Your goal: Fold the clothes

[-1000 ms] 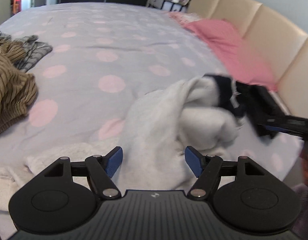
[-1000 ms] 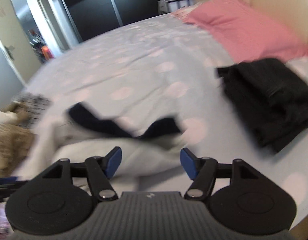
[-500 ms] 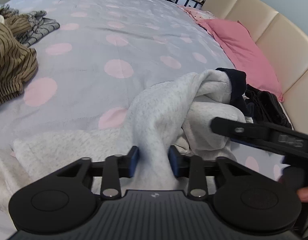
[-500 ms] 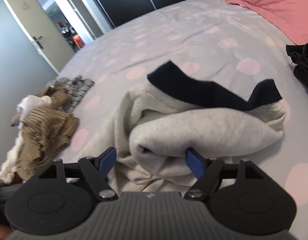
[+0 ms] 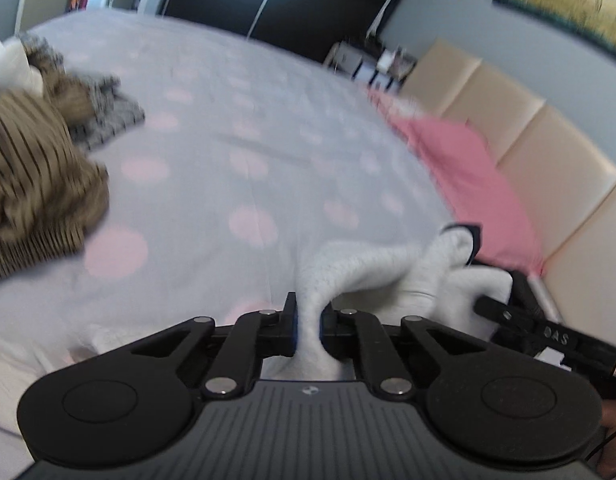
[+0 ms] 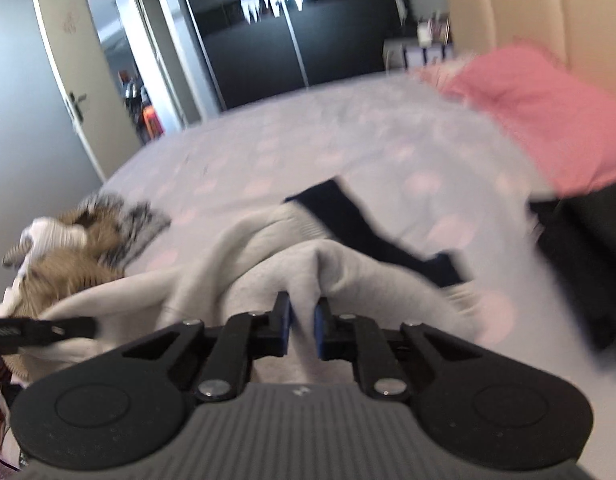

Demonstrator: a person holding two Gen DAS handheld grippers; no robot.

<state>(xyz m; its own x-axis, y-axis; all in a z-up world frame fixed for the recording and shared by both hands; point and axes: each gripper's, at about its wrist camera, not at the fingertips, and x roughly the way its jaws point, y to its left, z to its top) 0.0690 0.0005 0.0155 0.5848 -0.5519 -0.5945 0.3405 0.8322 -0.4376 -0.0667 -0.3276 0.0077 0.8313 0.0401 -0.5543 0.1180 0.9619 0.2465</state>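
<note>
1. Both tongs grip the same grey sweatshirt (image 5: 360, 268): the left gripper (image 5: 308, 326) has just closed, pinching a ridge of its fabric, and the right gripper (image 6: 302, 328) has just closed on another fold.
2. Each pinch looks thin — if only one layer is caught, lifting could let the bunched garment slip or unroll unevenly.
3. Its navy collar (image 6: 360, 224) lies crumpled on the spotted bedspread (image 5: 236, 152); dragging may twist it further.
4. Farther off, the black folded stack (image 6: 580, 248) and brown striped pile (image 5: 32, 184) sit near — a wide swing could disturb either.
</note>
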